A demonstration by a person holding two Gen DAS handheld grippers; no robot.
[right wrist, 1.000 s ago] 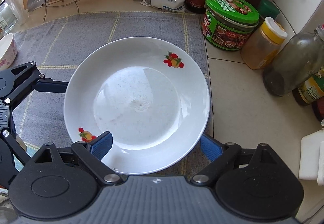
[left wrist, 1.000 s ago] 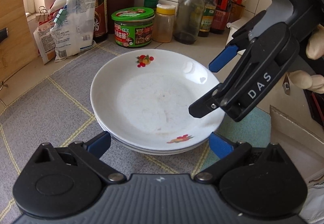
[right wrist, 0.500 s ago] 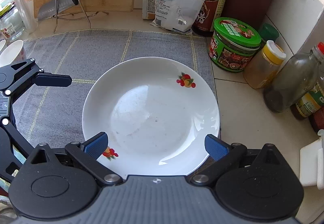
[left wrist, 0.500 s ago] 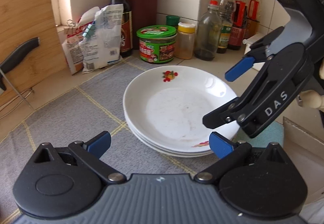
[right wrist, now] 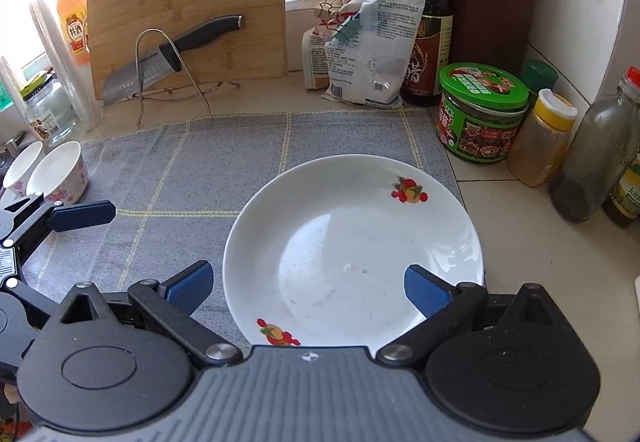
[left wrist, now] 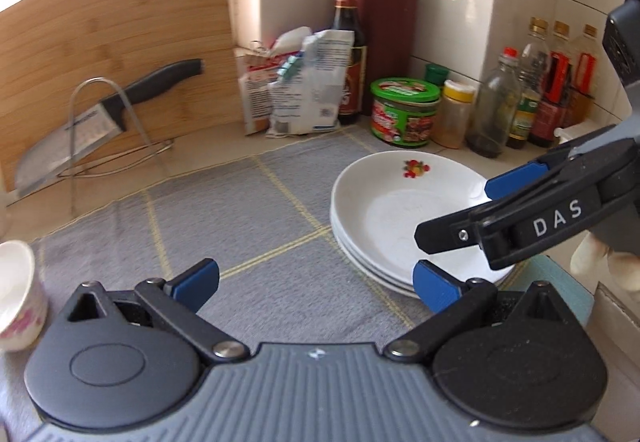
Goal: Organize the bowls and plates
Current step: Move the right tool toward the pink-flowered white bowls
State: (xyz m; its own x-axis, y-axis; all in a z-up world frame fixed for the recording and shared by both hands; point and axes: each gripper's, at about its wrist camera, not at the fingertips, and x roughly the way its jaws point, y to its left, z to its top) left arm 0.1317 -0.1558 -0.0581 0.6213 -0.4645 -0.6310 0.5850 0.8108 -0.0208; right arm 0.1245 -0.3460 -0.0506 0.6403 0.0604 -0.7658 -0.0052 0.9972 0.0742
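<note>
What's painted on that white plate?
Small red-and-yellow fruit motifs on the top plate, clearest from the right wrist.

"DAS" on right tool (left wrist: 486, 226) arm.

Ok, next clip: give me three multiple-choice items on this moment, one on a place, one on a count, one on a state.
1. Where does the plate stack sit?
A. On the grey cloth's right part
B. On the cutting board
C. Inside the knife block

2. How many small white floral bowls stand at the cloth's left edge in the right wrist view?
A. None
B. Two
C. Four

3. What are the right gripper's fingers doing?
A. Clamped on a bottle
B. Spread open, holding nothing
C. Shut on a bowl

Answers: 1 A, the stack rests on the cloth beside the green-lidded jar. 2 B, two bowls stand side by side there. 3 B, the blue pads stand wide apart over the top plate, gripping nothing.
</note>
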